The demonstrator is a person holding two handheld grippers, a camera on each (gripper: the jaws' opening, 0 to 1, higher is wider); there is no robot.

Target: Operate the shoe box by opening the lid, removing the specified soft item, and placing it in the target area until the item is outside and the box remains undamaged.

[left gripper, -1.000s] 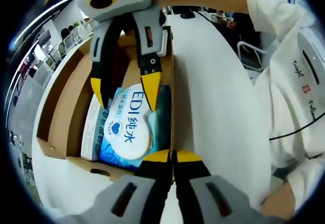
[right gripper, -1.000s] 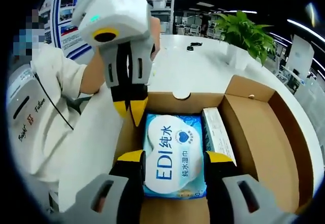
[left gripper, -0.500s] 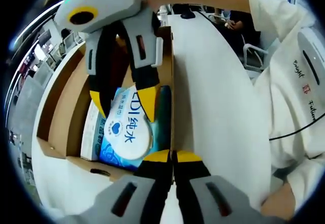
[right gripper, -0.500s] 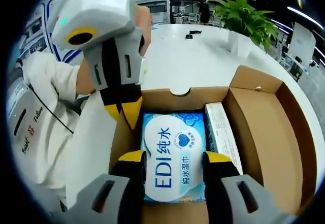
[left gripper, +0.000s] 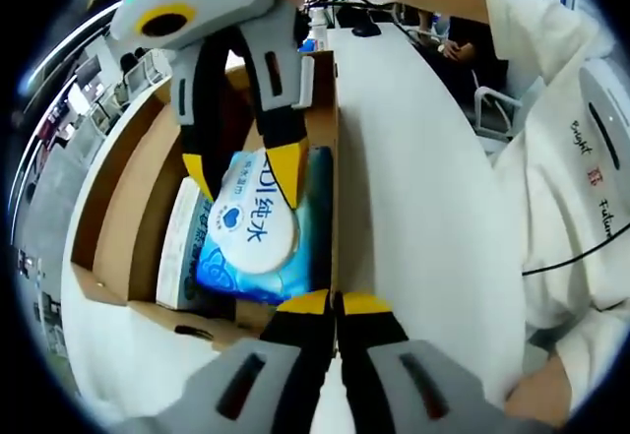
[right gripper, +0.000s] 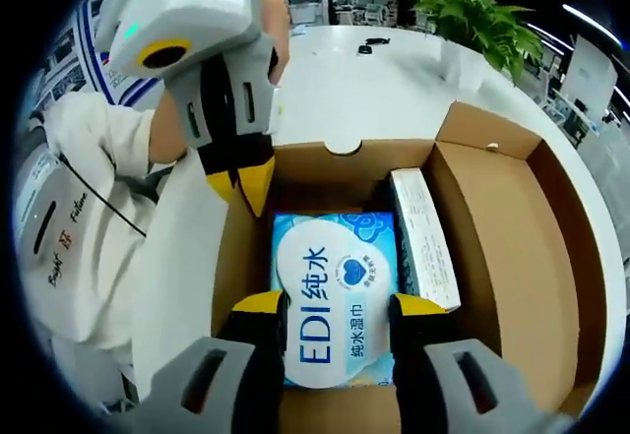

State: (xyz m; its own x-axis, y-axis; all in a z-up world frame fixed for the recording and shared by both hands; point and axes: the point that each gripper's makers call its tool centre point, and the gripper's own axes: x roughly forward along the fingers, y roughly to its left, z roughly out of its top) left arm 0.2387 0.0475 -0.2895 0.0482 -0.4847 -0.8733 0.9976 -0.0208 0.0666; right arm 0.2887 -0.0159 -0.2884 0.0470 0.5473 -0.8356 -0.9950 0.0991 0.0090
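Two jaws of your right gripper (right gripper: 330, 306) clamp the wet-wipes pack (right gripper: 333, 311) inside the open shoe box (right gripper: 512, 257), its long axis along the jaws; your left gripper (left gripper: 335, 303) pinches the box wall.

A white counter (right gripper: 394, 90) stretches away toward 12 o'clock in the right gripper view, with a leafy green plant (right gripper: 472, 16) in a white pot at 1 o'clock. Behind it lies a dim office with rows of desks and bright ceiling strips (right gripper: 591, 11). A blue-and-white wall poster (right gripper: 94, 16) hangs at 10 o'clock. In the left gripper view, a white chair (left gripper: 487, 109) stands at 2 o'clock beside the counter.
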